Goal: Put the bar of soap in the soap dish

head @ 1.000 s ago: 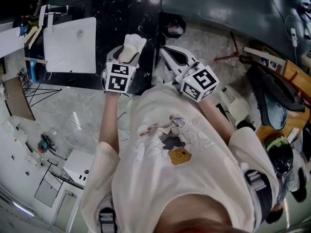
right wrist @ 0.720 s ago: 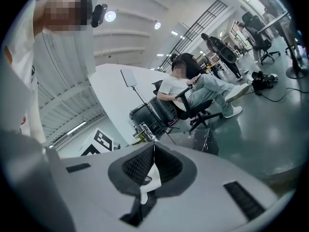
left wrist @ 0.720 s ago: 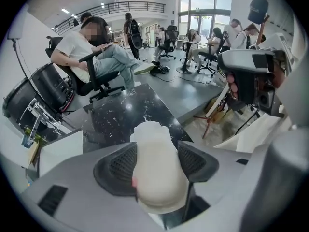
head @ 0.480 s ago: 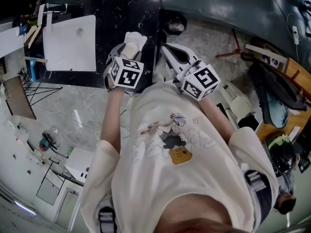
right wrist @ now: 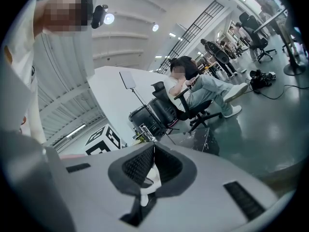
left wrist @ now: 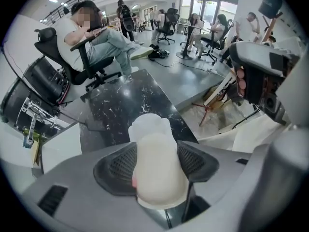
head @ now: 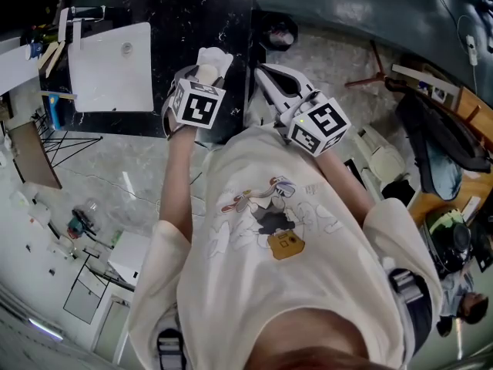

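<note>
Two grippers hang by the black table's (head: 185,21) right edge, well right of the white basin (head: 112,75) at its left end. The left gripper (left wrist: 155,153) is clamped on the cream bar of soap (left wrist: 161,178), just beside the pale soap dish (left wrist: 148,124) near that edge. The right gripper (right wrist: 153,166), past the edge, has its jaws pressed together on nothing.

Black marble table (head: 189,21) carries a white basin (head: 112,68), perhaps a sink.

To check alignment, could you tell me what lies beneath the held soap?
The dish, on the black table; the soap hides most of it.
</note>
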The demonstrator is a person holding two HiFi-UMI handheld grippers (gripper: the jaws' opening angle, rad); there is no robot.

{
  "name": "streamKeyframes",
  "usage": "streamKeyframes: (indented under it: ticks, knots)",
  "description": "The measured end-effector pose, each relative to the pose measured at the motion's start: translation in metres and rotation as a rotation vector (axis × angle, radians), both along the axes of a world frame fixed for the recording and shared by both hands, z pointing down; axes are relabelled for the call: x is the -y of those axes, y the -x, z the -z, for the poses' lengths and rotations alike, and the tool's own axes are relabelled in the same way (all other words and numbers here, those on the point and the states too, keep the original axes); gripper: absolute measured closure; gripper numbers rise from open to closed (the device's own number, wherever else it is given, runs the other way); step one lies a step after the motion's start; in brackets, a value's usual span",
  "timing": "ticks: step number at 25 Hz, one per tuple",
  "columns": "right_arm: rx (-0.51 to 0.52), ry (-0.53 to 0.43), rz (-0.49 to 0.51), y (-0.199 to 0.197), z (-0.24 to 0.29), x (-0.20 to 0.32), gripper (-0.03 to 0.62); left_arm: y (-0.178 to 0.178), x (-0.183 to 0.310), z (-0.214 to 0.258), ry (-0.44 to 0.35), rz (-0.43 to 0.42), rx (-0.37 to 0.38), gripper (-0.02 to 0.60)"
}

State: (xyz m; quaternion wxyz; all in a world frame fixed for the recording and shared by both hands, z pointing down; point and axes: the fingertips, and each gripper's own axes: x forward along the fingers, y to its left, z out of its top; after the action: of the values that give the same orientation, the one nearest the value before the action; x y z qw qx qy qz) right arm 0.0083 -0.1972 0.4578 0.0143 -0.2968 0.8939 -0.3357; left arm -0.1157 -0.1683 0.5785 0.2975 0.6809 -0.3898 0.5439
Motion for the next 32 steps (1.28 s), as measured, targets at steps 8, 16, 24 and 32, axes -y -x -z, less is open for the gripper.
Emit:
streamKeyframes:
  ticks: [8, 16, 24, 32]
  knots:
    - [0.007, 0.003, -0.002, 0.003, -0.001, -0.001, 0.588, 0.0, 0.01, -0.001, 0.092, 0.0, -0.039, 0.308]
    - [-0.128, -0.137, 0.378, 0.059, -0.018, 0.001, 0.588, 0.002, 0.006, -0.002, 0.118, 0.006, -0.048, 0.308]
    - [-0.301, -0.503, 1.128, 0.127, -0.051, 0.007, 0.577, 0.001, 0.007, -0.004, 0.11, 0.005, -0.063, 0.308]
    - [-0.375, -0.639, 1.568, 0.139, -0.058, -0.018, 0.502, 0.002, 0.004, -0.006, 0.134, -0.005, -0.074, 0.308]
